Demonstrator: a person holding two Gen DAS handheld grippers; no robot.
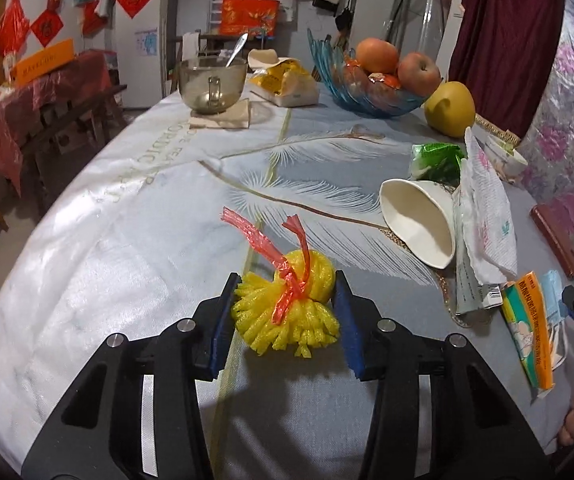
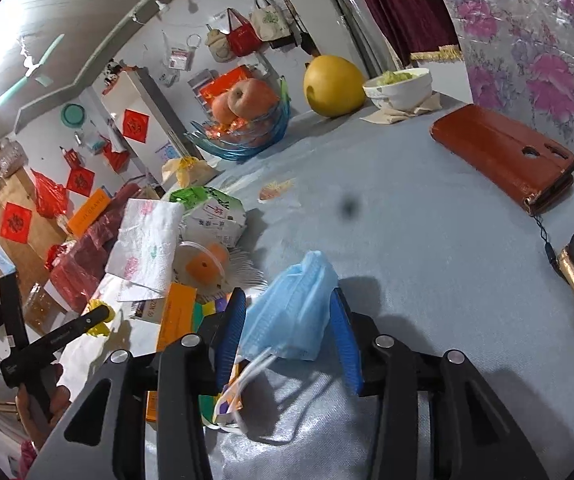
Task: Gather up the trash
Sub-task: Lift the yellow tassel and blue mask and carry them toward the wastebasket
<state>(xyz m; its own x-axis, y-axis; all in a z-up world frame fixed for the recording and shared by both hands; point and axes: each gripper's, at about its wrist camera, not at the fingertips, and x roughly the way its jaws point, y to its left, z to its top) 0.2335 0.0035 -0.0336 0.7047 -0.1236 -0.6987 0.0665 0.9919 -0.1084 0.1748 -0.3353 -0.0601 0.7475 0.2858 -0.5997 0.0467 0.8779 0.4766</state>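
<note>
Yellow foam netting point(image 1: 287, 308), knotted with a red plastic strip point(image 1: 291, 276), sits on the grey feather-print cloth of the desk point(image 1: 167, 208) in the left wrist view. The left gripper point(image 1: 285, 312) brackets it — both blue-padded fingers point(image 1: 223, 332) lie against its sides, though I cannot tell if they press it or only frame it. To the right, well apart from the netting, a white paper cup point(image 1: 419, 224) lies on its side beside a printed paper towel point(image 1: 487, 216) and a green carton point(image 1: 437, 160). An orange-and-green packet point(image 1: 529, 328) lies near the desk's edge. Farther back stand a glass mug with a spoon point(image 1: 211, 84), a blue fruit bowl holding apples point(image 1: 367, 92) and a yellow pomelo point(image 1: 449, 108).

In the right wrist view, a crumpled blue face mask point(image 2: 291, 316) lies on the desk between the spread fingers point(image 2: 345, 344) of the right gripper point(image 2: 287, 328) — the left pad touches the mask, the right one stands just beside it, so the grip is not closed. The mask's white ear loops point(image 2: 255, 368) trail toward the camera. At left lies the trash pile: the paper towel point(image 2: 147, 248), the carton point(image 2: 215, 212) and an orange box point(image 2: 175, 320). A brown phone case point(image 2: 503, 156) lies well apart at right.
</note>
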